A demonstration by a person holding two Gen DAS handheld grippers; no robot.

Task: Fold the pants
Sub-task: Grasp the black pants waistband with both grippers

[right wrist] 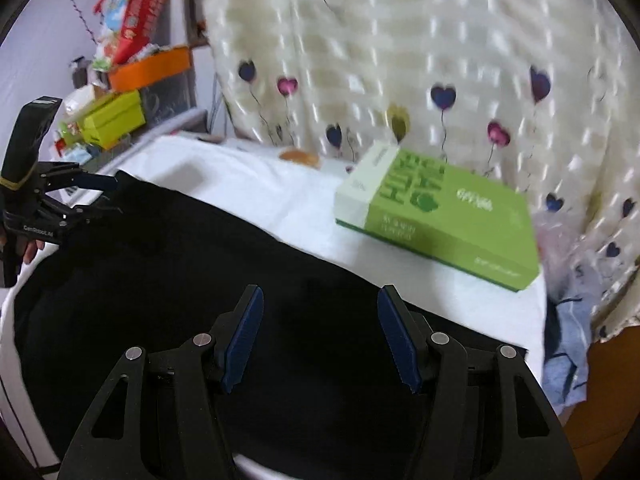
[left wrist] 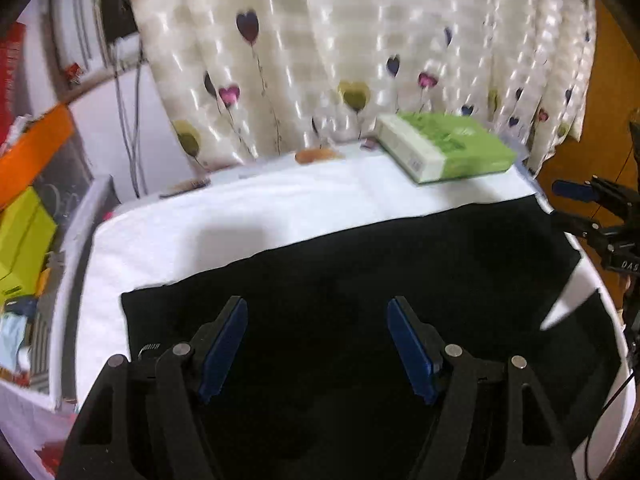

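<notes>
The black pants (left wrist: 360, 280) were spread flat over the white-covered bench (left wrist: 240, 208), their folds and seams lost in the uniform darkness and motion blur. The left gripper (left wrist: 316, 344) was held above them with jaws wide and nothing between. The right gripper (right wrist: 320, 332) was likewise held wide and empty over the cloth. A green box (right wrist: 440, 216) was seen beyond the pants, near the heart-patterned curtain (right wrist: 400, 60).

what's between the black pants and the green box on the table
Only a bare strip of white table cover separates the black pants from the green box; nothing sits on it. The right wrist view shows it best.
</notes>
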